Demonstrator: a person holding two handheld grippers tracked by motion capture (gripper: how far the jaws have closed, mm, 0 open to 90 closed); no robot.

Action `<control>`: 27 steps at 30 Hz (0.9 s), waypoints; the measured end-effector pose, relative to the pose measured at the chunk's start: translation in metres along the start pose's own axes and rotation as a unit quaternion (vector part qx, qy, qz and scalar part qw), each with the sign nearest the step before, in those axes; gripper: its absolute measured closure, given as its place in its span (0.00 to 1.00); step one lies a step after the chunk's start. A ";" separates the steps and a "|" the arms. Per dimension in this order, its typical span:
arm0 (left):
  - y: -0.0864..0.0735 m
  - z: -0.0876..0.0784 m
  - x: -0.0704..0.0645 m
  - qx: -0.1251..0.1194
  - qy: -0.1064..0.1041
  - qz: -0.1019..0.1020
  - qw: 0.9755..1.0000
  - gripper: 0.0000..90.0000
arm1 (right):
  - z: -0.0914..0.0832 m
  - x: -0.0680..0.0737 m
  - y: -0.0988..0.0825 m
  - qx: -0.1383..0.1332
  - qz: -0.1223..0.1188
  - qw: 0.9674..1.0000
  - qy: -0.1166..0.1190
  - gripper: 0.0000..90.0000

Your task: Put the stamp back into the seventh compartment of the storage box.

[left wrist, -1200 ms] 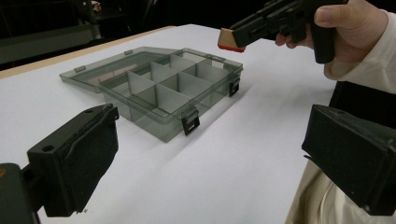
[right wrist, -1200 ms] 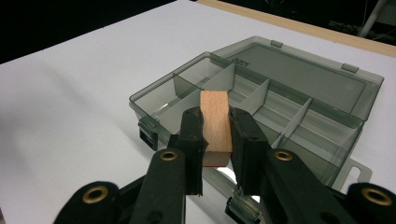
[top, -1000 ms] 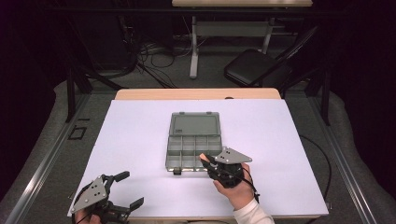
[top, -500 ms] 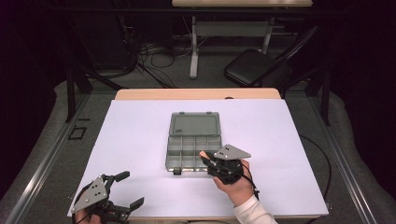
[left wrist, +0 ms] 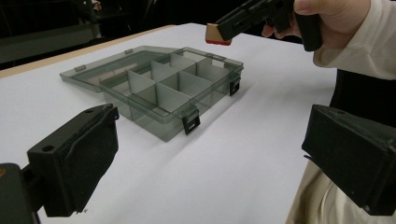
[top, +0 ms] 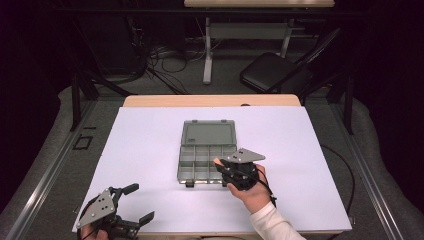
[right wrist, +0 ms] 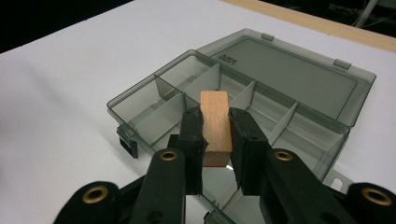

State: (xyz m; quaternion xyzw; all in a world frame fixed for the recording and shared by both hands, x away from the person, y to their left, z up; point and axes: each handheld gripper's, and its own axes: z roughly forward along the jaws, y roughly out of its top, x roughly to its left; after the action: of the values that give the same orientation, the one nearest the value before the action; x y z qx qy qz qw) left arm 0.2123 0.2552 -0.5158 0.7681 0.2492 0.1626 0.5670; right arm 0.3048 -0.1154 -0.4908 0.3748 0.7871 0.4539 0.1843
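A clear grey compartment box (top: 181,167) lies on the white table with its lid (top: 208,134) folded flat behind it. My right gripper (top: 221,166) is shut on a small wooden block (right wrist: 215,121) with a red underside, held just above the box's near-right compartments. The left gripper view shows the block (left wrist: 215,33) hanging over the box's (left wrist: 140,122) far corner. My left gripper (top: 140,203) rests at the table's near-left corner, open, with nothing between its jaws (left wrist: 210,158).
The white table top (top: 300,150) stretches wide around the box, with a wooden edge (top: 210,100) at the far side. A black chair (top: 272,72) and cables lie on the floor beyond.
The right gripper with the block has edged slightly toward the box. The left gripper has stayed where it was.
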 end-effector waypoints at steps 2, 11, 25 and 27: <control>0.000 0.000 0.000 0.000 0.000 0.000 1.000 0.04 | 0.001 0.001 0.000 0.005 0.000 1.000 0.002 0.84; 0.000 0.000 0.000 0.000 0.000 -0.001 1.000 0.04 | 0.005 0.002 0.001 0.025 -0.006 1.000 0.008 0.85; 0.000 0.000 0.000 0.002 0.001 0.000 1.000 0.04 | 0.010 -0.002 0.008 0.059 0.002 0.998 0.021 0.84; 0.000 0.000 0.000 0.002 0.001 -0.001 1.000 0.04 | 0.011 -0.002 0.008 0.062 0.002 0.998 0.022 0.84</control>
State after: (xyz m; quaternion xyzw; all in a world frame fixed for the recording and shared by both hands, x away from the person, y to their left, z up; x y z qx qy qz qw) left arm 0.2124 0.2555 -0.5158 0.7687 0.2509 0.1624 0.5655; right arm 0.3166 -0.1083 -0.4896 0.3766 0.8169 0.4129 0.1429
